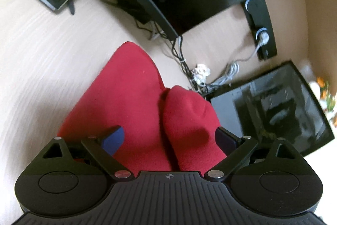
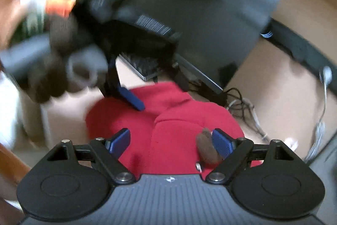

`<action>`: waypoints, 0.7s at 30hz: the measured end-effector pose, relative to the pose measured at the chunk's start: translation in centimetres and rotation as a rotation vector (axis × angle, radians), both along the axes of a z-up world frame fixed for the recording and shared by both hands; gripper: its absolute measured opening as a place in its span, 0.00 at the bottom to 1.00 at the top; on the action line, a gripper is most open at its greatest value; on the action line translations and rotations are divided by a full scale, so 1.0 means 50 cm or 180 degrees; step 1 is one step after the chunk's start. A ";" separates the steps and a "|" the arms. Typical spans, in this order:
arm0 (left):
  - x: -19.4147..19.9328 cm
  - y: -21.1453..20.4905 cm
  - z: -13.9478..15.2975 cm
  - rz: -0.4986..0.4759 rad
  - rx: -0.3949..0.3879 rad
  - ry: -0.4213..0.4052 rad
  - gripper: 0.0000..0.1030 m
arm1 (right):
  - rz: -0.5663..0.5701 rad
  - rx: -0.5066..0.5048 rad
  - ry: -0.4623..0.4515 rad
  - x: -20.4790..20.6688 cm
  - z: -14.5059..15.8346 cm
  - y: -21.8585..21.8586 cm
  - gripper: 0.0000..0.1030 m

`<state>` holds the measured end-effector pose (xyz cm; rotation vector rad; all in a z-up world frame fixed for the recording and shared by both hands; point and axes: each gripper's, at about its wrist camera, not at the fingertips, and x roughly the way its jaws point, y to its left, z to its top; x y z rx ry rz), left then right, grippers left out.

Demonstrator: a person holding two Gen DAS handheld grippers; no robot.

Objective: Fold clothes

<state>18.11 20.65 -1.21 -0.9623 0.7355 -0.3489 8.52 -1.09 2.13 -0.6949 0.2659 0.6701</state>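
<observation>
In the left wrist view the left gripper (image 1: 169, 137) gapes released over the crumpled red fleece garment (image 1: 134, 98) on the pale wooden desk (image 1: 42, 60), toward twelve o'clock, while the right wrist view shows the right gripper (image 2: 170, 141) likewise unclenched above it, grasping nothing.

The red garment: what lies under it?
The red garment lies bunched on the pale wooden table. Anything beneath the cloth is covered.

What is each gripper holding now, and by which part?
Nothing. The left gripper and the right gripper both have open jaws over the red garment, without pressing it.
</observation>
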 end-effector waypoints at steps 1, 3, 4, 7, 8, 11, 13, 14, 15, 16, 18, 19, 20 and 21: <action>0.000 0.002 -0.004 0.0019 -0.0045 0.0020 0.94 | -0.0033 -0.0219 -0.0217 0.003 -0.022 0.025 0.83; -0.001 0.003 -0.004 0.0024 -0.0066 0.0028 0.94 | -0.0117 -0.0568 -0.0635 0.006 -0.053 0.040 0.76; -0.001 0.004 -0.005 0.0025 -0.0075 0.0031 0.94 | -0.0159 -0.0742 -0.0844 0.007 -0.068 0.047 0.68; -0.001 0.004 -0.007 0.0013 -0.0074 0.0017 0.95 | -0.0146 -0.0893 -0.1030 0.013 -0.068 0.016 0.43; 0.000 0.005 -0.009 0.0013 -0.0080 0.0016 0.95 | -0.0128 -0.0933 -0.1100 0.014 -0.065 0.004 0.38; 0.002 0.009 -0.015 0.0033 -0.0146 0.0035 0.95 | -0.0076 -0.0883 -0.1290 -0.001 -0.013 -0.038 0.31; 0.006 0.011 -0.020 0.0044 -0.0191 0.0047 0.96 | 0.0037 -0.0853 -0.1340 -0.025 0.024 -0.062 0.30; 0.009 0.012 -0.023 0.0049 -0.0208 0.0052 0.96 | 0.0167 -0.0958 -0.1292 -0.044 0.012 -0.063 0.30; 0.015 0.011 -0.025 0.0062 -0.0203 0.0056 0.96 | 0.0298 -0.1066 -0.1243 -0.063 0.000 -0.063 0.30; 0.020 0.011 -0.027 0.0072 -0.0197 0.0060 0.96 | 0.0393 -0.1169 -0.1202 -0.079 -0.030 -0.058 0.30; 0.030 0.007 -0.025 0.0060 -0.0165 0.0065 0.96 | 0.0581 -0.1376 -0.1120 -0.112 -0.091 -0.048 0.32; 0.034 0.005 -0.023 0.0050 -0.0149 0.0061 0.96 | 0.0601 -0.1419 -0.1200 -0.122 -0.110 -0.039 0.33; 0.032 0.004 -0.011 0.0002 -0.0126 0.0001 0.96 | 0.0554 -0.1413 -0.1193 -0.121 -0.111 -0.027 0.35; 0.029 0.004 0.001 -0.0045 -0.0103 -0.0058 0.96 | 0.0505 -0.1405 -0.1184 -0.120 -0.110 -0.016 0.37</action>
